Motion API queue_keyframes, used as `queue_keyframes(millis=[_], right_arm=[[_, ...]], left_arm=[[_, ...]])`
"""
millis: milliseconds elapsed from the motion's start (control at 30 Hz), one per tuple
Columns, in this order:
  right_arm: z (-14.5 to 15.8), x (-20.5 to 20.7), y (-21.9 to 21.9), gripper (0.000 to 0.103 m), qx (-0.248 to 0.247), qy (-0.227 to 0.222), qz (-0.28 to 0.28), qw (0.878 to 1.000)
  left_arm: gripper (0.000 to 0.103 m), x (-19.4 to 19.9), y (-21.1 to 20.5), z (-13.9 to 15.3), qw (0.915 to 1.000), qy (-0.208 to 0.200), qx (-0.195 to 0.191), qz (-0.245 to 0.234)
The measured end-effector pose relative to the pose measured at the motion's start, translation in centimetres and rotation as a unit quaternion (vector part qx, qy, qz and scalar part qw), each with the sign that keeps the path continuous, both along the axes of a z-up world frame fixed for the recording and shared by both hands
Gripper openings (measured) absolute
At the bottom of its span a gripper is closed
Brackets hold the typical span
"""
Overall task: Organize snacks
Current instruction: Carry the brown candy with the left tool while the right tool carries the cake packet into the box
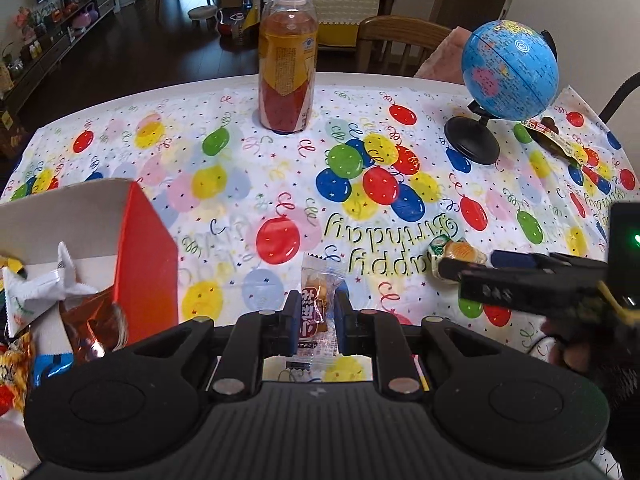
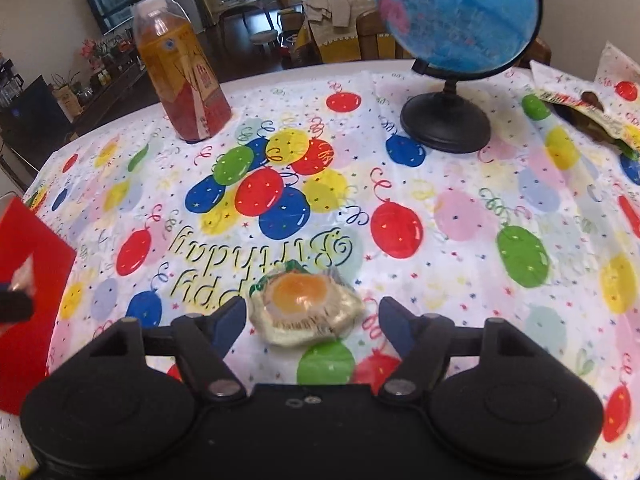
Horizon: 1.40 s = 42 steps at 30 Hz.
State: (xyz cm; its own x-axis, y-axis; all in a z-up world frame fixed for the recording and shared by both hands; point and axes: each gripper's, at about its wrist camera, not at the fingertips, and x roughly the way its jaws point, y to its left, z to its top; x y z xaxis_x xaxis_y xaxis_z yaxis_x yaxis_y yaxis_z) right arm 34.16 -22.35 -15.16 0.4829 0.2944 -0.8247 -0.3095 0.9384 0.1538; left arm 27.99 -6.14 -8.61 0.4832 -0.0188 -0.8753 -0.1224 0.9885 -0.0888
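Observation:
My left gripper [image 1: 317, 312] is shut on a small clear-wrapped cake snack [image 1: 318, 300] with a brown label, held above the table beside the red box [image 1: 148, 256]. The box holds several snack packets [image 1: 36, 292]. My right gripper [image 2: 312, 320] is open, its jaws on either side of a round wrapped pastry [image 2: 304, 308] with an orange centre lying on the balloon tablecloth. The right gripper also shows in the left wrist view [image 1: 476, 266], at the same pastry [image 1: 456, 250]. The red box corner shows at the left of the right wrist view [image 2: 28, 280].
A tall orange drink bottle [image 1: 286, 60] stands at the back, also visible from the right wrist [image 2: 180, 76]. A blue globe [image 1: 508, 72] on a black stand [image 2: 444, 120] is at the back right. A dark snack packet [image 2: 592, 112] lies at the far right.

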Motion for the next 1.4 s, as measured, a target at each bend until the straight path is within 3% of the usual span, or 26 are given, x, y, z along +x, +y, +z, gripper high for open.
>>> queue_keyframes(millis=[133,433,533,1033,1400], right_arm=[[-0.9,0.7,0.7,0.063,-0.002,0.011,0.011,1.000],[-0.8,0.2,1.4,0.042,-0.013,0.005,0.031,0.999],[-0.2,-0.6,1.3,0.043,-0.014,0.005,0.030,0.999],[7.9,-9.5,3.1,0.043,0.014,-0.041,0.056,0.998],[13.2,-16.1,7.8,0.043,0.047,-0.074,0.076,0.993]], left_arm=[[0.016,-0.3,0.2,0.0,0.9999,-0.002,0.004,0.009],[0.016,-0.7,0.4,0.0,0.9998,-0.002,0.010,0.018],[0.016,-1.0,0.3,0.4,0.9998,-0.006,0.009,0.014],[0.017,-5.6,2.2,3.7,0.9994,-0.032,0.000,-0.009],[0.017,-10.7,6.1,6.7,0.9984,-0.053,0.002,-0.018]])
